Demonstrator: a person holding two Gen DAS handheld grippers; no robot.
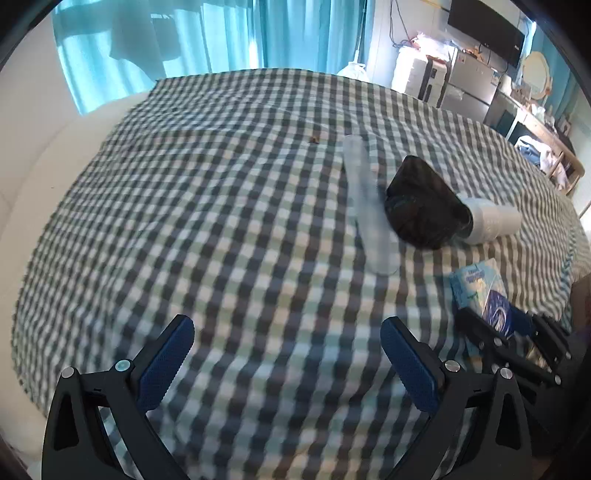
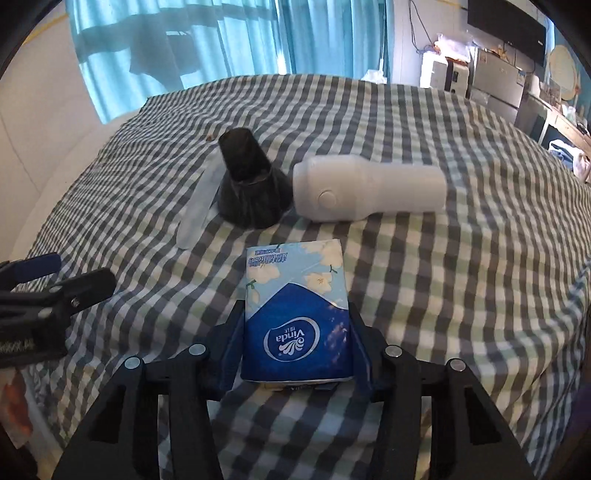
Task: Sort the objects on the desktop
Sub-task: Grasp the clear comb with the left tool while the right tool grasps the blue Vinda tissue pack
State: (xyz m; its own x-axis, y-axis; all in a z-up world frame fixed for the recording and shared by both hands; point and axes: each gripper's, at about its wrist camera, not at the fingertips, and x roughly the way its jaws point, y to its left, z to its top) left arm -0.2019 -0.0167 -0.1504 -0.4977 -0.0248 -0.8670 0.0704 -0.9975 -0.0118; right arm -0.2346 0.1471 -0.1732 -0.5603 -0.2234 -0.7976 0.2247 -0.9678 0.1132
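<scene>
My right gripper [image 2: 295, 325] is shut on a blue Vinda tissue pack [image 2: 295, 310], held just above the checkered cloth; the pack also shows in the left wrist view [image 1: 480, 291]. My left gripper [image 1: 288, 354] is open and empty over the cloth, left of the right one. Ahead lie a white device [image 2: 369, 188] with a black conical cap [image 2: 251, 184] on its side, and a long translucent case [image 2: 199, 199]. In the left wrist view they lie to the right: the cap [image 1: 421, 203], the white body [image 1: 491, 221], the case [image 1: 369, 206].
The checkered cloth [image 1: 221, 221] covers a round table. Blue curtains [image 2: 221, 44] hang behind it. Shelves, white appliances and a dark screen [image 2: 506, 26] stand at the far right. A small brown scrap [image 1: 314, 139] lies on the cloth.
</scene>
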